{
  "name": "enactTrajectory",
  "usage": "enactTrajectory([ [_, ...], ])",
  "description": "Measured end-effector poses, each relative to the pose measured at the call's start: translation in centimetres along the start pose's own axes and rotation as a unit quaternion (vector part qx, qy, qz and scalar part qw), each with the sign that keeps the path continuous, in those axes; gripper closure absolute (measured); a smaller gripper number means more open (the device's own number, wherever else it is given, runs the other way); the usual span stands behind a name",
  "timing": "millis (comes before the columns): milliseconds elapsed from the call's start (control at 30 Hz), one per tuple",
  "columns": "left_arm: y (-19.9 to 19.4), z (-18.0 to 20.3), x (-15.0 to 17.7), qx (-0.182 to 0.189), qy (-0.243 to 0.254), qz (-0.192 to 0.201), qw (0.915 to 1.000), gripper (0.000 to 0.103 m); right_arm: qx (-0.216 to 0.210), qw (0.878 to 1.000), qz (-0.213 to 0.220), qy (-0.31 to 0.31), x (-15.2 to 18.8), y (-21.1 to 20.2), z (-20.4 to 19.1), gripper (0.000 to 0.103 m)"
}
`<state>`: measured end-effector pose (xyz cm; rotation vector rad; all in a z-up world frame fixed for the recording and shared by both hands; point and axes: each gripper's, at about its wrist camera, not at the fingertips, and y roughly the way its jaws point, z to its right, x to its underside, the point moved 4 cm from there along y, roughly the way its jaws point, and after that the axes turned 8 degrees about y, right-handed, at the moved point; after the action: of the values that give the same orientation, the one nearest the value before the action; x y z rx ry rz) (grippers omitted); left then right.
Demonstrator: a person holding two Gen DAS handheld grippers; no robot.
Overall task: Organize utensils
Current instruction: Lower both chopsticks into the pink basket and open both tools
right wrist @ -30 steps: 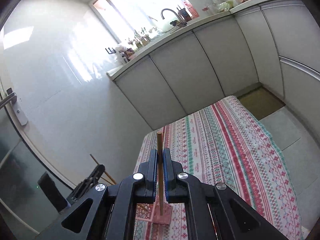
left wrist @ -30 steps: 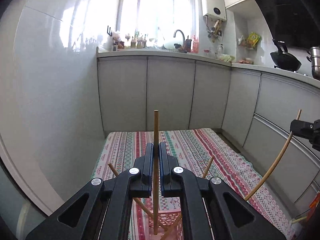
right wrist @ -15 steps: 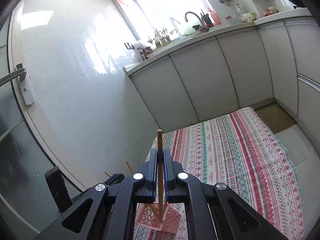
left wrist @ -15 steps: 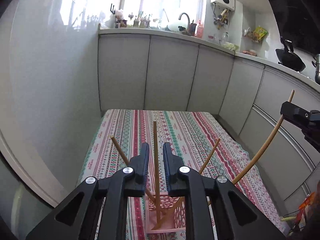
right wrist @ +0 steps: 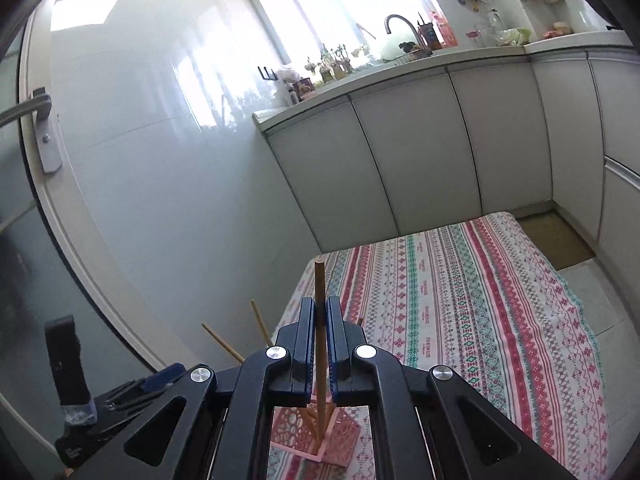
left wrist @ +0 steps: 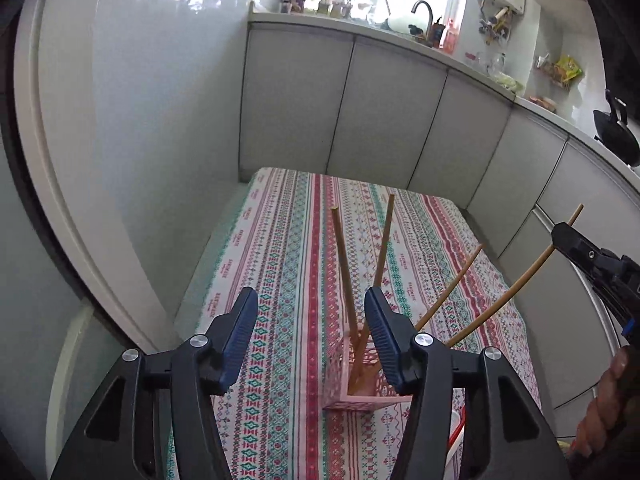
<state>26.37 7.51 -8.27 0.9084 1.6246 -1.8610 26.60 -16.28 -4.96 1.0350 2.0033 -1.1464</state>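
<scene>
- Over the striped tablecloth, a pink lattice holder stands near the table's close edge, with wooden chopsticks fanning out of it.
- Left gripper hangs above and just behind the holder. Its jaws have just been opening and stand well apart, pressing on nothing.
- Between those spread jaws rises the released chopstick, its lower end down in the holder, its long axis close to upright and leaning a little away from the viewer. A second stick leans beside it, and a third splays out to the right.
- Right gripper is clenched on one more chopstick, held near its middle. The stick runs nearly vertical through the pads, its top clear above them and its lower tip hanging just over the holder's rim.
- From the left wrist view, that same held chopstick shows as a long bowed line slanting in from the right side, its lower end hidden behind the left gripper's own finger.
- By my judgement the coming move belongs to the right hand: the holder lies straight below its jaws, so the stick must go down along its own length.
- Whether the tip is already inside the holder or only above it, I cannot tell from either view.
- The left gripper crowds the opening; backing away would give room.
</scene>
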Motion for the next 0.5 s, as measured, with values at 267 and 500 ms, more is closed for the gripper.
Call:
enactTrajectory([
  [267,0.1,-0.2,0.9,0.007,0.002,-0.035,0.9994,0.03,-0.002,0.998,-0.057,-0.028,2.9,2.3,-0.9,0.096],
  [500,-0.3,1.1,1.6,0.026,0.021,-0.063,0.9975,0.025,-0.013,0.998,-0.064,0.018,1.8,-0.1,1.2,0.088],
])
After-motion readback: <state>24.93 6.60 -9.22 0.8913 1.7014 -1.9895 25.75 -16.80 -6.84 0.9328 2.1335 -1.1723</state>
